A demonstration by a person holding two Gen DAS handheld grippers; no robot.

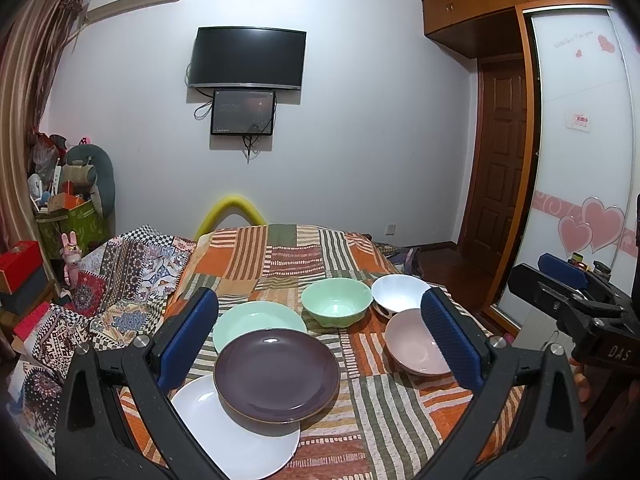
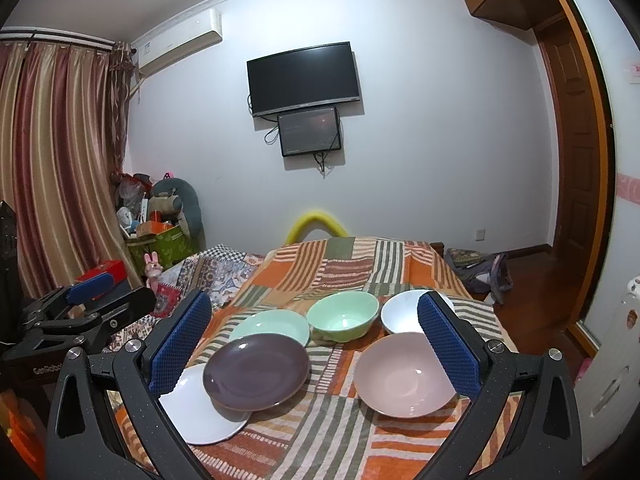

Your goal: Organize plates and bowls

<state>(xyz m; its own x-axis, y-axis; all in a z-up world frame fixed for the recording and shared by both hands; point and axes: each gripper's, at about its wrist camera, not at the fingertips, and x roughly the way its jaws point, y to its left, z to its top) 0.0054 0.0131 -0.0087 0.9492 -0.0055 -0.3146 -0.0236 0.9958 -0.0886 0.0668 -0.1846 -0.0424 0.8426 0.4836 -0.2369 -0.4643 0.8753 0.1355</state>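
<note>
Left gripper (image 1: 320,336): jaws spread wide, nothing between the blue pads, held above the near part of the patchwork cloth (image 1: 400,412). Right gripper (image 2: 316,340): jaws likewise wide apart and empty, raised above the same cloth; it also shows at the right edge of the left wrist view.

Seen between the left gripper's jaws: purple plate (image 1: 277,374) lies centred, overlapping the near edge of the green plate (image 1: 256,318) beyond it and the far edge of the white plate (image 1: 236,432), which sits closest to the jaw bases on the left-finger side. Green bowl (image 1: 337,306) stands upright past the fingertips, roughly midway. White bowl (image 1: 400,292) lies beyond the right fingertip, tilted, its rim touching the pink bowl (image 1: 416,346), which is partly hidden behind the right pad.

Seen between the right gripper's jaws: the pink bowl (image 2: 404,376) lies just inside the right pad, upright, the white bowl behind that pad's tip; the three plates stack towards the left pad, with the white plate partly hidden behind it.

No dish is touched by either gripper
</note>
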